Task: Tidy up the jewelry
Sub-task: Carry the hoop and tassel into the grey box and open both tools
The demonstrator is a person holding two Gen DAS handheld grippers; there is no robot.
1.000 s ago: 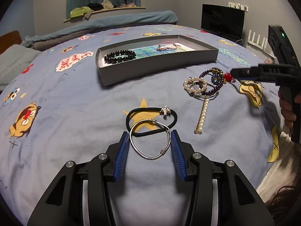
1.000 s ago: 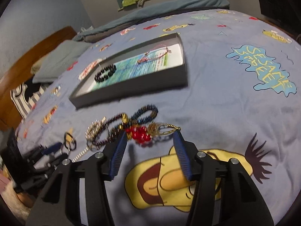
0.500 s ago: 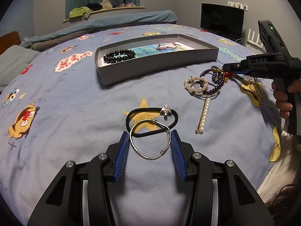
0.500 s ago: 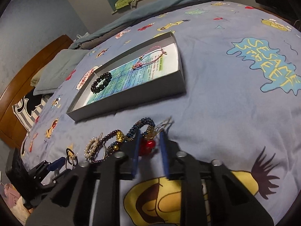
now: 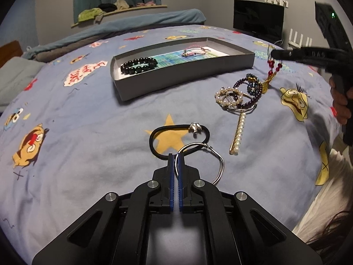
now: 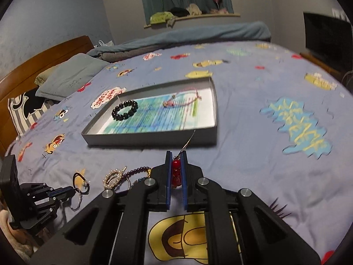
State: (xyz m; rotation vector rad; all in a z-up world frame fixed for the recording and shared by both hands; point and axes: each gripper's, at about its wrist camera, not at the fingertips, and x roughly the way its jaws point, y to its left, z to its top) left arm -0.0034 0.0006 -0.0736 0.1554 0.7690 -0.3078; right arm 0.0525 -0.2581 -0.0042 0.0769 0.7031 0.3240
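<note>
My left gripper (image 5: 176, 157) is low over the blue bedspread, its jaws closing, pads pressed on the wire of a silver bangle (image 5: 217, 158). The bangle overlaps a black hair tie (image 5: 154, 139) with a star charm. My right gripper (image 6: 176, 154) hovers above the bed, jaws closing and clamped on a red bead ornament (image 6: 175, 170). From the left wrist view that right gripper (image 5: 273, 54) dangles the red bead ornament (image 5: 272, 69) with its gold tassel. Beyond stands a grey tray (image 6: 143, 140) holding a black bead bracelet (image 6: 124, 109) and a pink cord bracelet (image 6: 183, 99).
A heap of jewelry lies right of the tray (image 5: 176, 77): a pearl ring clip (image 5: 229, 97), a purple bead bracelet (image 5: 251, 101) and a pearl bar clip (image 5: 238, 132). A person's hand (image 5: 340, 101) grips the right tool. The bed's edge drops away at right. Pillows (image 6: 66, 77) lie far left.
The left jaws have shut on the silver bangle, which tipped to the right. The right jaws closed on the red bead ornament and lifted it off the bedspread.
</note>
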